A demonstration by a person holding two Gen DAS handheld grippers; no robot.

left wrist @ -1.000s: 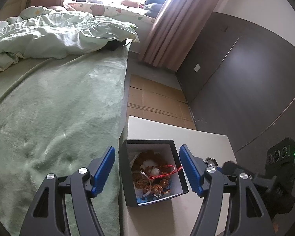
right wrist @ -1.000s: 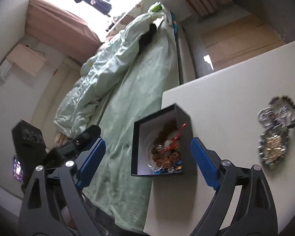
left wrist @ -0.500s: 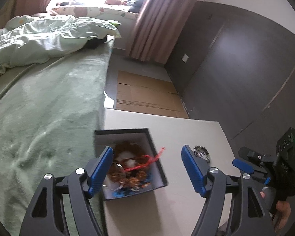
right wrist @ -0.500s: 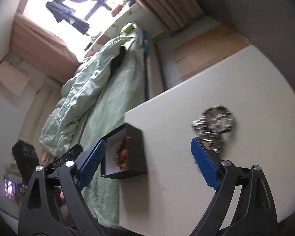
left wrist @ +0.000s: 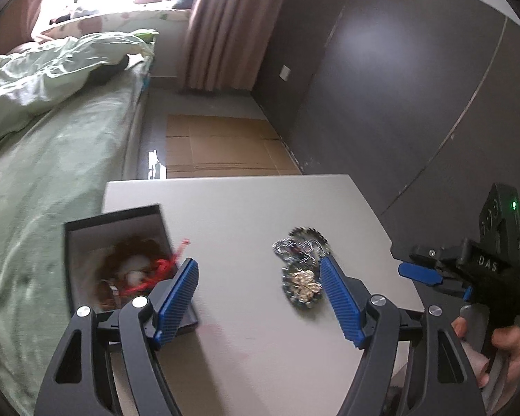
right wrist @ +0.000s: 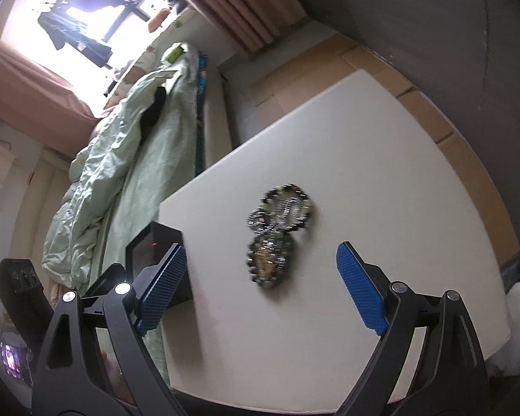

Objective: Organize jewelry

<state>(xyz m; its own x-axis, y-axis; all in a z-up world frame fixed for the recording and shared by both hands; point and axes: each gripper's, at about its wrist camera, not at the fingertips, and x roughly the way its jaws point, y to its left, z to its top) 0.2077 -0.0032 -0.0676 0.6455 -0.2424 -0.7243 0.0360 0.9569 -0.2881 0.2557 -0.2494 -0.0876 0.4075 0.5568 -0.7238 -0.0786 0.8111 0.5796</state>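
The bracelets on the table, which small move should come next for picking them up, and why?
Probably lower the right gripper onto the bracelets. They lie loose on the white table, beside the black box that already holds other jewelry. In the right wrist view they sit between the open fingers, which have not reached them. The left gripper is open and empty too, but the pile lies off to its right side.

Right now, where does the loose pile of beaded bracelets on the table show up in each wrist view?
Left wrist view: the beaded bracelets lie right of centre on the white table, beside the right finger's pad.
Right wrist view: the bracelets sit at centre, ahead of the open jaws.
Shared landmark: the black jewelry box at the table's bed-side edge.
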